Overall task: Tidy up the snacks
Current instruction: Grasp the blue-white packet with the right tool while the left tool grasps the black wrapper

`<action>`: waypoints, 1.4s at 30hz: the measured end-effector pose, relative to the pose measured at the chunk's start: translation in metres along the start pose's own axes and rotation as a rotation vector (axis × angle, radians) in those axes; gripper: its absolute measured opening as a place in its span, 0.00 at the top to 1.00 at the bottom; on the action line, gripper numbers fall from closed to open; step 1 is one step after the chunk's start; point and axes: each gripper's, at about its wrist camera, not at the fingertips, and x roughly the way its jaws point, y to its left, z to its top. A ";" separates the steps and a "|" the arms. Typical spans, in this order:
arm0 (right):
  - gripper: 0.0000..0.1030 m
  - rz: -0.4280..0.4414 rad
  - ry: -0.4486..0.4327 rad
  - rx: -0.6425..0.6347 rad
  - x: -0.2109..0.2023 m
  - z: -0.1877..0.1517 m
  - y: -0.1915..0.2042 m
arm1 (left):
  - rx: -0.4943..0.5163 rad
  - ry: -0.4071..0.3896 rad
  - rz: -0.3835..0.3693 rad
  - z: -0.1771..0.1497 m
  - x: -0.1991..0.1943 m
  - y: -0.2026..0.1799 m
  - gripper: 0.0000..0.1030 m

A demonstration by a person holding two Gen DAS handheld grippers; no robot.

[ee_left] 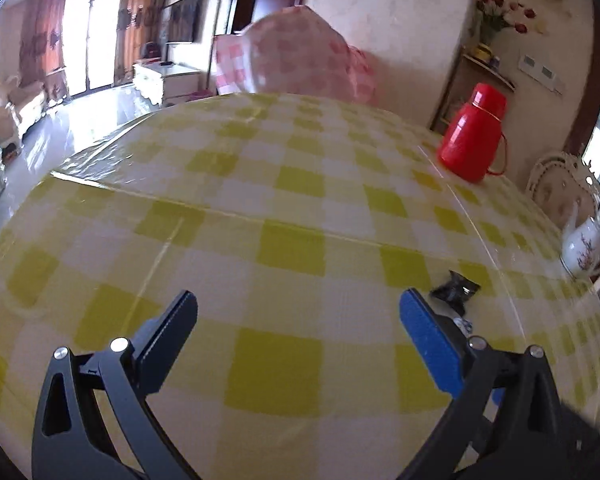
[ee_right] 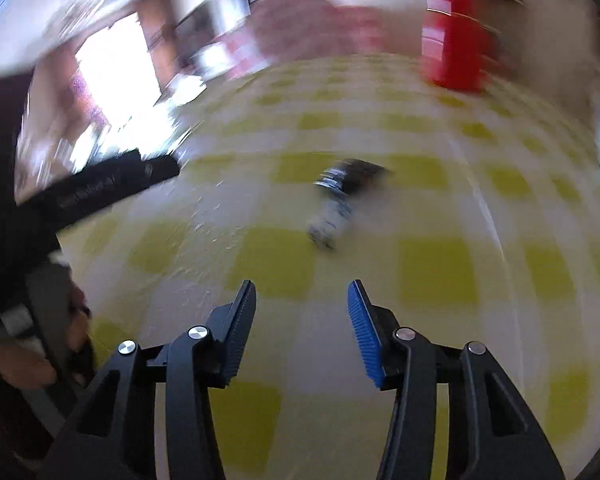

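Left wrist view: left claw (ee_left: pixel 298 312) is spread wide and empty, hovering low over the table (ee_left: pixel 284 208). A black snack packet (ee_left: pixel 456 290) lies flat on the cloth just beyond and outside its blue-padded finger, with a small pale wrapper (ee_left: pixel 465 325) beside it, partly hidden by that finger. Judged: the wide spread suits an approach, but the packet sits off the claw's centre line, so a sideways shift would be needed.

Right wrist view, heavily blurred: right claw (ee_right: pixel 302 298) is also parted, holding nothing. Two snacks lie ahead of it and near its centre line, a dark one (ee_right: pixel 354 176) farther off and a pale one (ee_right: pixel 330 220) nearer; whether they touch cannot be told. Judged: this claw is the better aligned for a pick.

Surroundings: a red flask (ee_left: pixel 474 134) stands well ahead and to the right of the left claw, a white teapot (ee_left: pixel 584 248) at the far right edge, a pink-covered chair (ee_left: pixel 300 54) beyond the table. No container for the snacks is visible. The left tool's finger (ee_right: pixel 112 188) crosses the right view at left, apart from the snacks; the path ahead appears unobstructed.
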 end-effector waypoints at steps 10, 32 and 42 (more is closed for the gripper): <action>0.51 0.123 0.036 -0.377 0.040 0.039 -0.032 | -0.053 0.074 -0.025 0.001 0.009 0.011 0.02; 0.66 0.186 0.068 -0.419 0.038 0.029 -0.027 | -0.046 0.136 -0.055 -0.004 0.020 0.005 0.02; 0.66 -0.085 -0.006 -0.120 -0.079 -0.086 -0.032 | 0.226 0.151 -0.105 -0.032 0.018 -0.062 0.02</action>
